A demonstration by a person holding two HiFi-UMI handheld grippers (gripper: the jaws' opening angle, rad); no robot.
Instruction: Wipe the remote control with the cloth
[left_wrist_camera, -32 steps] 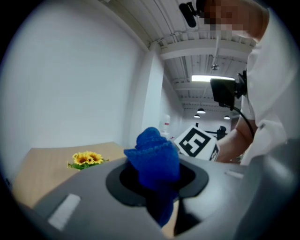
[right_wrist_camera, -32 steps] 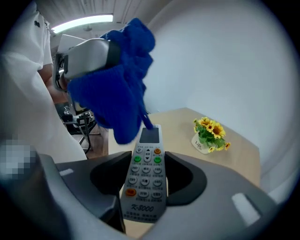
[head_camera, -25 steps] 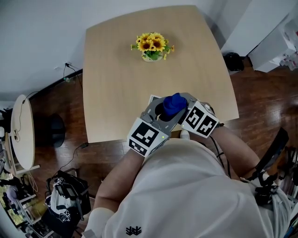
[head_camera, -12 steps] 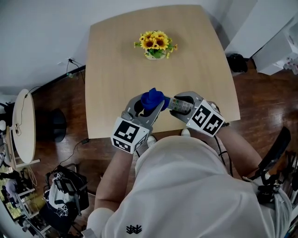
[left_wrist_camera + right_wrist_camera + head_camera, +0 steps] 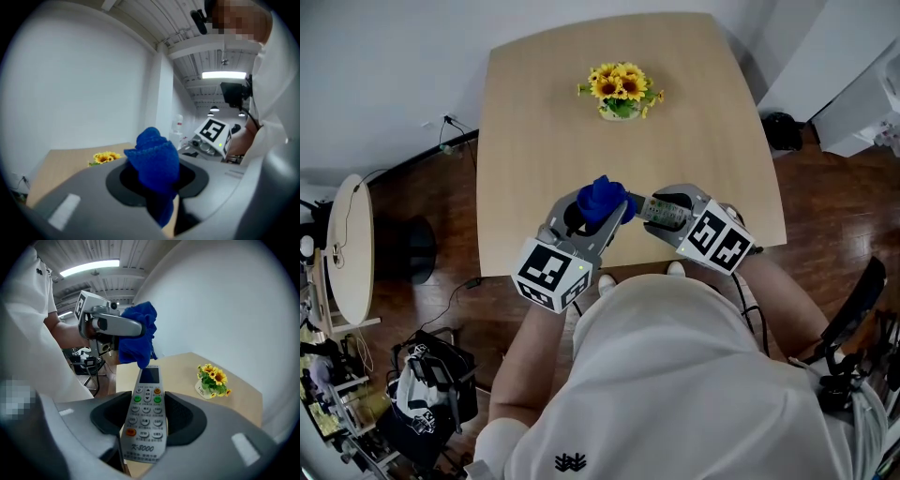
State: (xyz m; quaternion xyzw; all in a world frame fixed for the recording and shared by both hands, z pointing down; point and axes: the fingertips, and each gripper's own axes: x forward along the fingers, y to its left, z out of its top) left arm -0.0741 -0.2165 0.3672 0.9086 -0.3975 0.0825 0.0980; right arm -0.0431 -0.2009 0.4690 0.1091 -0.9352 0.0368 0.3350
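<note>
My right gripper [image 5: 146, 420] is shut on a grey remote control [image 5: 146, 413], button side up, its screen end pointing away from the jaws. My left gripper [image 5: 157, 187] is shut on a bunched blue cloth [image 5: 153, 161]. In the right gripper view the cloth [image 5: 137, 339] hangs just over the remote's far end. In the head view both grippers are held above the table's near edge. The left gripper [image 5: 614, 208] with the cloth [image 5: 602, 199] sits just left of the right gripper [image 5: 654, 211] and the remote [image 5: 664, 212].
A small pot of sunflowers [image 5: 621, 89] stands at the far middle of the wooden table [image 5: 544, 141]. A round side table [image 5: 347, 258] and a black bag [image 5: 431, 398] are on the floor at the left. White furniture [image 5: 853, 75] is at the right.
The left gripper has moved left with the cloth, off the remote's body toward its far end. The remote now shows uncovered. The right gripper has stayed in place.
</note>
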